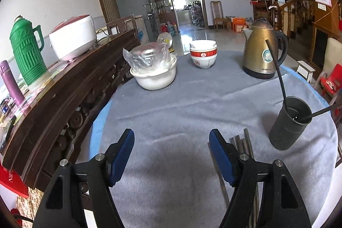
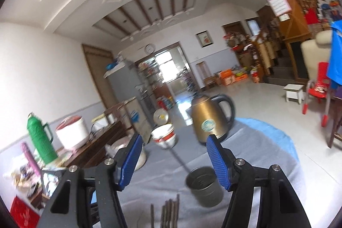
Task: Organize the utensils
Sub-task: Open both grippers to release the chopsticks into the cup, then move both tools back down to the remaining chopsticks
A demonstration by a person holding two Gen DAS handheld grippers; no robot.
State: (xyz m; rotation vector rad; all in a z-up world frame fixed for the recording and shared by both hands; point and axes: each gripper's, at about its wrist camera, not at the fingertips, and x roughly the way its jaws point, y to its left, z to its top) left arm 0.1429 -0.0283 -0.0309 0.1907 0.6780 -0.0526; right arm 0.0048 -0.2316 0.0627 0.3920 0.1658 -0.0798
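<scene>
Kettle (image 1: 261, 50) behind cup (image 1: 288, 123) | bowls (image 1: 203, 53) — chopsticks (image 1: 243, 142) beside cup

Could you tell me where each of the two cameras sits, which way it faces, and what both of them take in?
Left wrist: on the left gripper, angled down over the grey cloth; its open blue-padded fingers show, with loose chopsticks beside the right one.
Right wrist: on the right gripper, nearly level, blurred, facing room and ceiling; open fingers show.
Shared: dark cup, gold kettle, stacked bowls, green thermos.
</scene>
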